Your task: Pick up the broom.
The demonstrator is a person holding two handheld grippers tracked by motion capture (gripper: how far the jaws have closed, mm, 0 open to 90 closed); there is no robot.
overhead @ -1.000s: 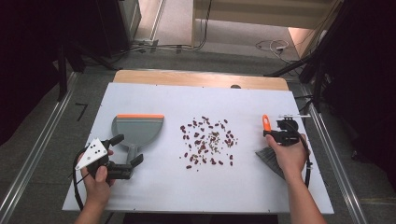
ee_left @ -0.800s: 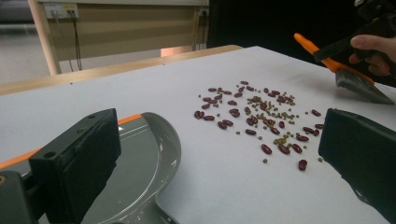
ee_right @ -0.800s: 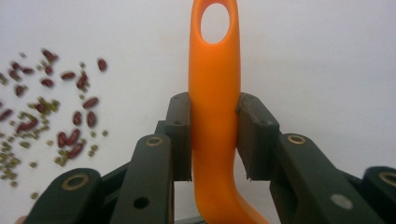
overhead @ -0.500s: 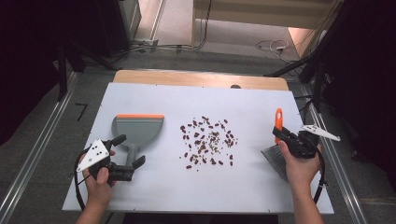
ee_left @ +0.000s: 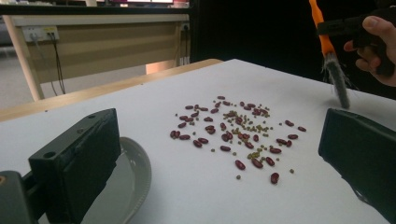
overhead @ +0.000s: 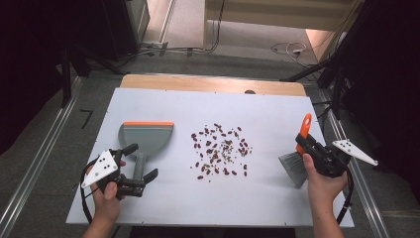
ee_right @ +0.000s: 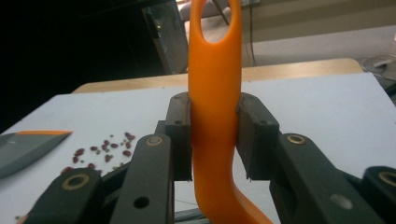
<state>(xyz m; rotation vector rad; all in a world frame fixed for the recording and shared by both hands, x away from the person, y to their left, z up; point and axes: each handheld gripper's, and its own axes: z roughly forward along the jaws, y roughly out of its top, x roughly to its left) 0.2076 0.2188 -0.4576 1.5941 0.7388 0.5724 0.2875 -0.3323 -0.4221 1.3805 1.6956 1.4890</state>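
Your right tongs (overhead: pixel 309 145) are clamped on the brush (overhead: pixel 298 156), both pads pressed flat against the orange handle just below its hanging loop; the bristles hang down to the table at your side of the grip. That is a fair hold: the handle is stiff plastic, smooth enough to twist between the pads if the bristles drag, so keep the squeeze firm and sweep with light pressure. The brush itself looks light, and the bristles are soft and will splay rather than push hard.

Your left tongs (overhead: pixel 141 166) stand open, one jaw on each side of the dustpan (overhead: pixel 146 137) handle, not pressing it as far as I can tell. The pan lies just ahead of those jaws, its orange lip on the far side. It looks like light, rigid plastic that will skate on the smooth table (overhead: pixel 277 111) unless you hold it; close on the narrow handle, near the pan body, so it cannot pivot.

The beans (overhead: pixel 219 149) lie scattered between your two tongs, nearer the pan. They are small, hard and round, so they will likely roll and bounce; short, slow strokes suit them.
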